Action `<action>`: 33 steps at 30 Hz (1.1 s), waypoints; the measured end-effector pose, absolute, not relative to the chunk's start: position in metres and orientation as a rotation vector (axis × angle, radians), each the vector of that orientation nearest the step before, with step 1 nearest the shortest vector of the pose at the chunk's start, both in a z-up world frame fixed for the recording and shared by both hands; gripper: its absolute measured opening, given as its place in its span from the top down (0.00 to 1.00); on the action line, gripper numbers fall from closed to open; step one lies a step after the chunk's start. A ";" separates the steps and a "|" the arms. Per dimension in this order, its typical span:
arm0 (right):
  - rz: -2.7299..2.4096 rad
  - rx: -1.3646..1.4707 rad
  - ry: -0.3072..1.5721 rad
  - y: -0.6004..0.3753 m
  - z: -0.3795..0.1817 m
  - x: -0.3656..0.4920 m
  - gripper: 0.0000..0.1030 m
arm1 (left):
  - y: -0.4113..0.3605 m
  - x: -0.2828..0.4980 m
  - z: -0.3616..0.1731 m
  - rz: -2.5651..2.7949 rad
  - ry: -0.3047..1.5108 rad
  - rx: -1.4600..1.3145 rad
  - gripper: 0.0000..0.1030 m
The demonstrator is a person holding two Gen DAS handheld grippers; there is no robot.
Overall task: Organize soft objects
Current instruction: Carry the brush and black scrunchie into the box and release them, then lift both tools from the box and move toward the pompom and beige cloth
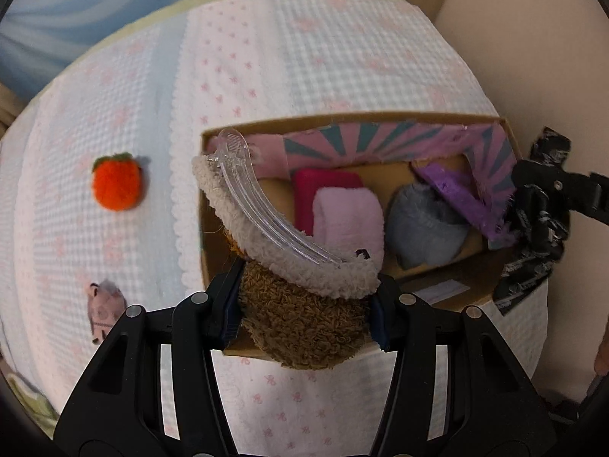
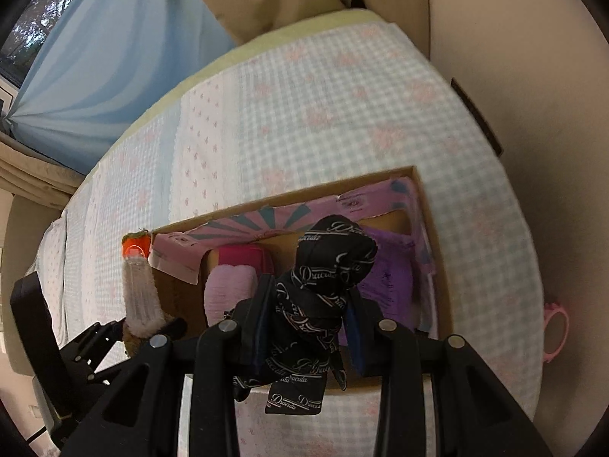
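Bed with pastel gingham quilt [image 1: 342, 57] carries open cardboard box [image 1: 203, 198]. Left gripper [image 1: 304, 312] holds brown fleecy slipper [image 1: 304, 327] by heel end, jaws part-spread around it, long axis running far-left over box's near-left corner. Right gripper [image 2: 308, 327] clamped tight on black printed scarf [image 2: 327, 285], hanging directly above box's right half; drop lies straight below.
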State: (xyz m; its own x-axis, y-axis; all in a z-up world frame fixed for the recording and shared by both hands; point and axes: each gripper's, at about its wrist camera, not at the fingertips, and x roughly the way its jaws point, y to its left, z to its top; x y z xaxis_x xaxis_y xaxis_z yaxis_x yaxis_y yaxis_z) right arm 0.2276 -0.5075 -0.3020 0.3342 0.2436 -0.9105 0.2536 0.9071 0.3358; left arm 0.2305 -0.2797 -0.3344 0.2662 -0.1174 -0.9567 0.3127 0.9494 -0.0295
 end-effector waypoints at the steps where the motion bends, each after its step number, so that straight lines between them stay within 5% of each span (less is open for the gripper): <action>1: -0.009 0.469 1.247 -0.507 -0.305 0.230 0.68 | -0.280 0.231 -0.339 -0.300 1.283 0.182 0.35; 3: -0.014 0.473 1.254 -0.506 -0.310 0.235 0.54 | -0.283 0.234 -0.343 -0.319 1.305 0.186 0.01; 5: -0.014 0.501 1.227 -0.506 -0.311 0.238 0.13 | -0.285 0.236 -0.345 -0.329 1.325 0.206 0.00; 7: 0.007 0.517 1.198 -0.508 -0.309 0.237 0.00 | -0.285 0.234 -0.341 -0.326 1.307 0.216 0.00; 33: -0.017 0.443 1.100 -0.485 -0.236 0.177 0.00 | -0.201 0.173 -0.264 -0.253 1.212 0.133 0.00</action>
State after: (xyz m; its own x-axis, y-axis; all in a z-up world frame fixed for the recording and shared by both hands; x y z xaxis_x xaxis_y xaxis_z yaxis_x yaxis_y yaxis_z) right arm 0.1768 -0.4851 -0.2357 0.4630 0.2036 -0.8627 0.2294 0.9126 0.3385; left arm 0.1733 -0.2007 -0.2637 0.3275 -0.1217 -0.9370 0.2632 0.9642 -0.0332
